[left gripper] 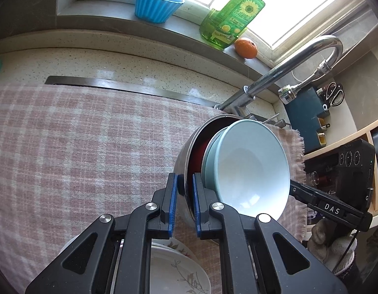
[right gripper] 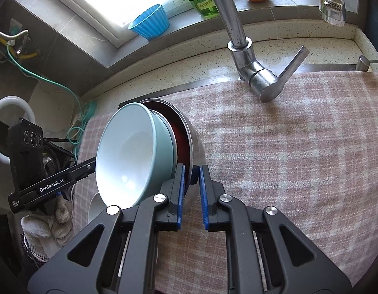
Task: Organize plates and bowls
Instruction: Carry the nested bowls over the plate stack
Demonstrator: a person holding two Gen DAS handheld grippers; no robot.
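Where the left wrist camera looks down its fingers, the left gripper (left gripper: 185,191) is clamped on the rim of a steel bowl (left gripper: 181,171), one blue pad outside the wall and one inside. The steel bowl is tipped on edge above a pink checked cloth (left gripper: 78,147), and nested in it are a red dish (left gripper: 196,158) and two pale blue bowls (left gripper: 252,166), the front one facing the lens. Only this view shows the flowered plates (left gripper: 179,269) under the gripper, a dark block with scissors (left gripper: 334,95) at the far right, and the other gripper's black finger reaching behind the bowls from the right. On the sill stand a blue fluted cup (left gripper: 157,5), a green bottle (left gripper: 230,14) and an orange (left gripper: 246,47), beside the arched tap (left gripper: 299,61). The right wrist view shows the same stack from the opposite side: the right gripper (right gripper: 191,178) pinches the steel bowl's rim likewise. It alone shows the tap's lever (right gripper: 284,78), a gloved hand (right gripper: 49,223) under the left gripper, a white ring light (right gripper: 12,115) and green hoses (right gripper: 54,85).
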